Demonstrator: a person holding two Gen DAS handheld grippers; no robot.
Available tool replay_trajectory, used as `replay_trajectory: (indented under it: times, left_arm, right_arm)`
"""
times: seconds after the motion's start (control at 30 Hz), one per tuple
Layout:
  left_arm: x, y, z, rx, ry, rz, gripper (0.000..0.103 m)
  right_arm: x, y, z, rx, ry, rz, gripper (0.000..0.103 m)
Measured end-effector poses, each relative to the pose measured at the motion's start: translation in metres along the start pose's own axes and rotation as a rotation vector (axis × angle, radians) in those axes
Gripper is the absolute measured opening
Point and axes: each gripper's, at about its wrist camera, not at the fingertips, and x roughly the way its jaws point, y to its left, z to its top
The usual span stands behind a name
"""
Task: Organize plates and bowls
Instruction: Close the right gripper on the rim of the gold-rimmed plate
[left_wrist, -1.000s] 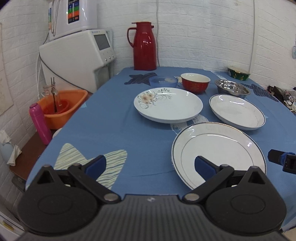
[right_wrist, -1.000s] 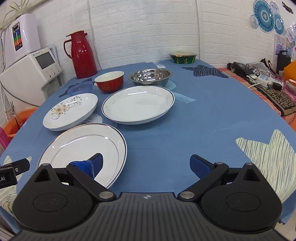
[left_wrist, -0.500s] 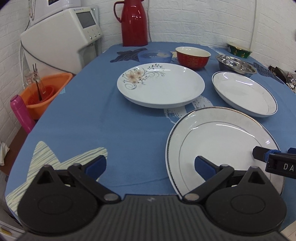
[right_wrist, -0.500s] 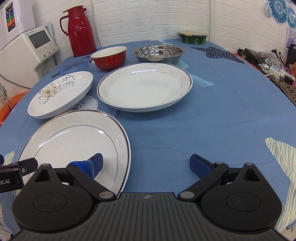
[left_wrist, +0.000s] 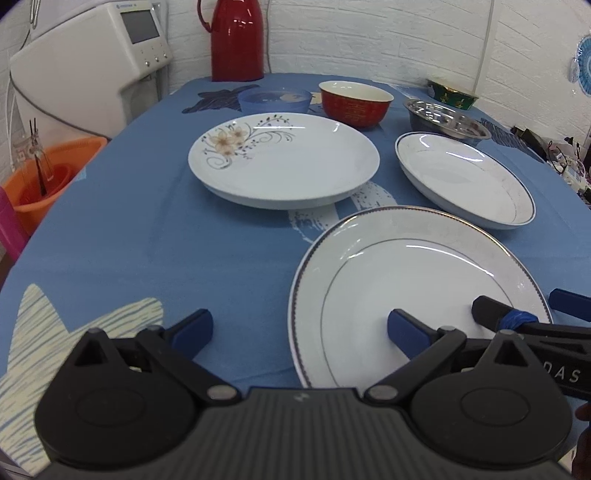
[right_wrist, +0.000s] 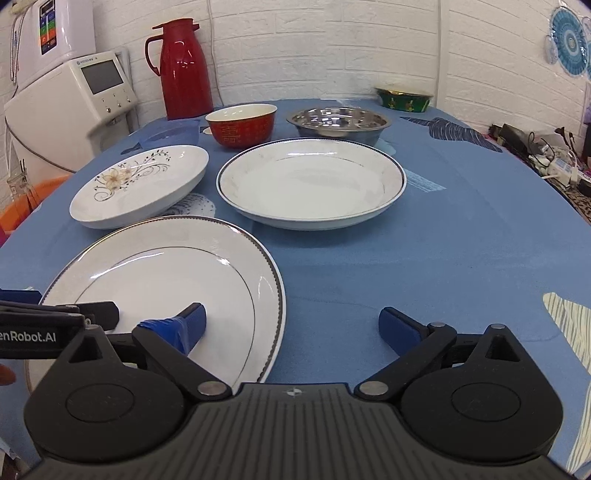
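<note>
Left wrist: round plate (left_wrist: 417, 291), flat

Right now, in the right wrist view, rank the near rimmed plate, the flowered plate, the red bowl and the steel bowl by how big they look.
1. Near rimmed plate, though nearness inflates it.
2. Flowered plate.
3. Steel bowl.
4. Red bowl.

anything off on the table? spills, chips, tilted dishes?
Nothing stands out. The three plates, the nearest one, the flowered one and the blue-rimmed one, lie flat and apart. The red bowl and steel bowl stand upright. No spills or chips visible.
</note>
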Motion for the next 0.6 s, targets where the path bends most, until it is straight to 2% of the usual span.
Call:
replay_trajectory:
  times: [0.23, 0.5, 0.53, 0.57, 0.6]
  left_arm:
    - [0.001, 0.004, 0.002, 0.028, 0.018, -0.029, 0.100]
    - [0.003, 0.002, 0.007, 0.044, 0.039, -0.048, 0.096]
    - [0.001, 0.001, 0.007, 0.049, 0.039, -0.057, 0.090]
    - [-0.002, -0.001, 0.007, 0.059, 0.032, -0.080, 0.070]
    - [-0.007, -0.004, 0.006, 0.080, 0.024, -0.120, 0.055]
  right_arm:
    - [0.003, -0.002, 0.002, -0.086, 0.018, 0.100, 0.089]
    - [0.001, 0.003, 0.003, -0.125, 0.044, 0.147, 0.087]
    - [-0.001, 0.005, 0.001, -0.139, 0.043, 0.166, 0.084]
    - [-0.004, 0.006, -0.001, -0.153, 0.039, 0.184, 0.082]
    - [-0.006, 0.009, -0.003, -0.166, 0.032, 0.202, 0.076]
